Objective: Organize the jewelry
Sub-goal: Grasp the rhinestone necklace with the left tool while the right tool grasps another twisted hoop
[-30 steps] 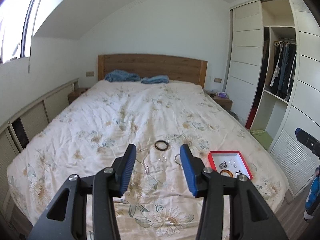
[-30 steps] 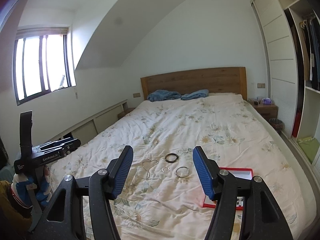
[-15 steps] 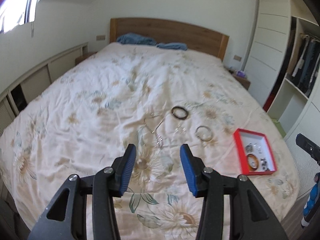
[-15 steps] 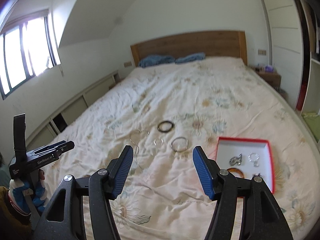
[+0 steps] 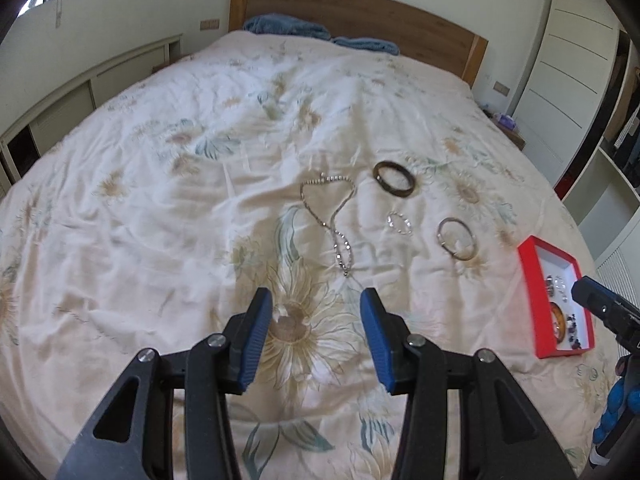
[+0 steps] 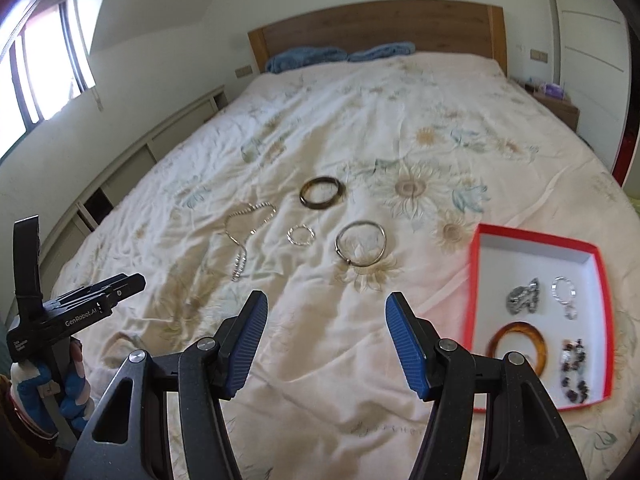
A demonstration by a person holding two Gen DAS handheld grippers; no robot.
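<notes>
Left gripper [image 5: 316, 334] hung wide open, empty, over the quilt [image 5: 160, 208]. Ahead lay necklace [image 5: 332, 216], dark bangle [image 5: 394, 178], small ring [image 5: 399, 224], silver bangle [image 5: 458, 238]. Right gripper [image 6: 324, 344] gaped empty beside the red box [image 6: 536, 240].

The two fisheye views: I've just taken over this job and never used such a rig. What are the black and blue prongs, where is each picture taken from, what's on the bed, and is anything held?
No robot arm here: a person holds a two-finger gripper in each hand, each with a camera looking along its fingers. One view is from the left gripper, the other from the right gripper; each also glimpses the other at its edge. Both are open and hold nothing.

On the quilt lie a necklace, a dark bangle, a small ring and a silver bangle. To the right sits a red box already holding several pieces, an amber bangle among them.
</notes>
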